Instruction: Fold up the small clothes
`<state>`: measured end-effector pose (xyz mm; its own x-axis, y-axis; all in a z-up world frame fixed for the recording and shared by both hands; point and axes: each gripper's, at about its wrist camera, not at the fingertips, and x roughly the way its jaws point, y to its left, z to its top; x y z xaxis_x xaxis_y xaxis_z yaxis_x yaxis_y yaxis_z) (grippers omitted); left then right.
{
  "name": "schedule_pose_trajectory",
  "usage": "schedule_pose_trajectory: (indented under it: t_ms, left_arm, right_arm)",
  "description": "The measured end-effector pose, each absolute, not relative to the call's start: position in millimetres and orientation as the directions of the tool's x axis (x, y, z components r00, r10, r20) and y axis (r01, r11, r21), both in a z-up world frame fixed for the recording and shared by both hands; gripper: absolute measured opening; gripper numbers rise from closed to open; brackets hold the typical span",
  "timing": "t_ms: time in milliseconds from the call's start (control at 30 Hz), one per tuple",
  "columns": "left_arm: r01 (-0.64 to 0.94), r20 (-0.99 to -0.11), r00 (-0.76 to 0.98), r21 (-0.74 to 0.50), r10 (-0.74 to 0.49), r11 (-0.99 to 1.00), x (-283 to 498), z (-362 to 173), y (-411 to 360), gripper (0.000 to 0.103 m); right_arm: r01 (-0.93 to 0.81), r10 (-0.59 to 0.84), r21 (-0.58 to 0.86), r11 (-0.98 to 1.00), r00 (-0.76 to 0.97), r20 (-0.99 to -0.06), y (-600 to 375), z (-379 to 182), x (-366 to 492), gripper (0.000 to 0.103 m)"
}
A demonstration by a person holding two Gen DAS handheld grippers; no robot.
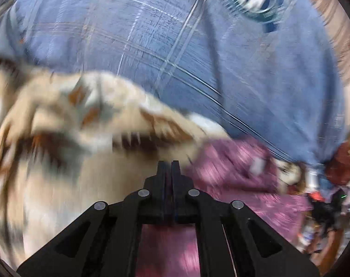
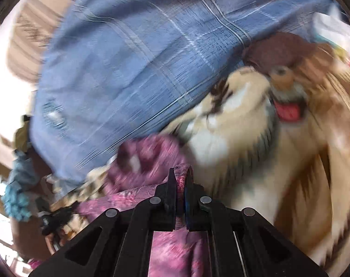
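Blue checked sheet (image 2: 138, 53): woven cotton, pale grid lines; largest surface, spread as the work base. All places below refer to it.
Cream blanket (image 2: 244, 143): fleecy, brown zigzag pattern, bunched on the sheet beside the garment.
Pink garment (image 2: 149, 159): thin, printed, crumpled; the task item, lying at the sheet's near edge and gathered between both tools, judged lifted for spreading.
Right gripper (image 2: 181, 180): jaws clamped on a pinch of pink cloth.
Left gripper (image 1: 168, 168): jaws together; pink cloth beneath, a grip cannot be confirmed through blur.
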<state>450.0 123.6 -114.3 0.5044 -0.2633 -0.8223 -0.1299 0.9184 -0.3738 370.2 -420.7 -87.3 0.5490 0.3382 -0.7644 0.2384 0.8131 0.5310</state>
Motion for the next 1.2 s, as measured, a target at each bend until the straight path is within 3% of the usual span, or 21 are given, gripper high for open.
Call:
schedule_pose_trajectory:
  t_ms: [167, 267, 300, 367, 400, 433, 533, 633, 767, 800, 833, 867, 900, 933, 1200]
  left_arm:
    - [-0.155, -0.823, 0.5, -0.391, -0.269, 0.907, 499, -153, 126, 0.0]
    - [-0.071, -0.809, 0.501, -0.392, -0.307, 0.917, 494, -153, 118, 0.0]
    - [-0.036, -0.82, 0.489, -0.359, -0.297, 0.933, 489, -152, 115, 0.004]
    - [-0.009, -0.844, 0.472, -0.294, -0.255, 0.956, 479, -151, 116, 0.024]
    - [-0.01, -0.85, 0.473, -0.269, -0.232, 0.963, 470, -150, 121, 0.047]
    - [-0.019, -0.852, 0.476, -0.259, -0.219, 0.966, 463, -151, 126, 0.059]
    - [-0.052, -0.87, 0.439, -0.274, -0.225, 0.96, 440, -164, 138, 0.059]
    - [-0.069, -0.894, 0.355, -0.317, -0.274, 0.946, 445, -184, 134, 0.059]
    - [-0.064, -0.887, 0.359, -0.335, -0.292, 0.94, 439, -191, 118, 0.056]
    - [-0.051, -0.886, 0.363, -0.327, -0.287, 0.944, 438, -190, 114, 0.034]
    - [-0.04, -0.886, 0.358, -0.33, -0.295, 0.943, 438, -191, 110, 0.006]
    - [-0.037, -0.887, 0.344, -0.34, -0.308, 0.94, 438, -194, 107, 0.003]
    - [-0.043, -0.887, 0.344, -0.342, -0.308, 0.939, 437, -195, 106, 0.003]
    - [-0.043, -0.885, 0.355, -0.336, -0.3, 0.941, 437, -193, 107, 0.002]
    - [0.014, -0.744, 0.58, -0.399, -0.332, 0.917, 427, -125, 138, 0.002]
  right_arm:
    - [0.256, 0.346, 0.503, 0.825, 0.475, -0.809, -413, -145, 448, 0.005]
    - [0.242, 0.329, 0.487, 0.839, 0.486, -0.809, -407, -151, 460, 0.013]
    - [0.248, 0.308, 0.471, 0.846, 0.494, -0.813, -407, -149, 460, 0.02]
    - [0.249, 0.259, 0.426, 0.87, 0.504, -0.824, -407, -142, 455, 0.036]
    - [0.241, 0.256, 0.422, 0.874, 0.51, -0.821, -407, -139, 453, 0.044]
    - [0.211, 0.253, 0.414, 0.886, 0.527, -0.811, -406, -130, 444, 0.051]
    - [0.125, 0.249, 0.375, 0.918, 0.555, -0.794, -401, -114, 418, 0.07]
    - [0.09, 0.245, 0.34, 0.936, 0.527, -0.813, -400, -122, 391, 0.071]
    - [0.071, 0.27, 0.329, 0.942, 0.425, -0.864, -389, -148, 396, 0.069]
    - [0.073, 0.283, 0.341, 0.937, 0.414, -0.865, -388, -158, 402, 0.065]
    - [0.079, 0.295, 0.355, 0.932, 0.408, -0.864, -386, -165, 409, 0.055]
    - [0.082, 0.305, 0.365, 0.927, 0.4, -0.864, -385, -169, 415, 0.044]
    - [0.085, 0.329, 0.388, 0.918, 0.384, -0.862, -384, -177, 421, 0.017]
    - [0.088, 0.338, 0.397, 0.913, 0.377, -0.862, -384, -179, 425, 0.006]
    - [0.047, 0.307, 0.386, 0.921, 0.518, -0.798, -393, -125, 408, 0.006]
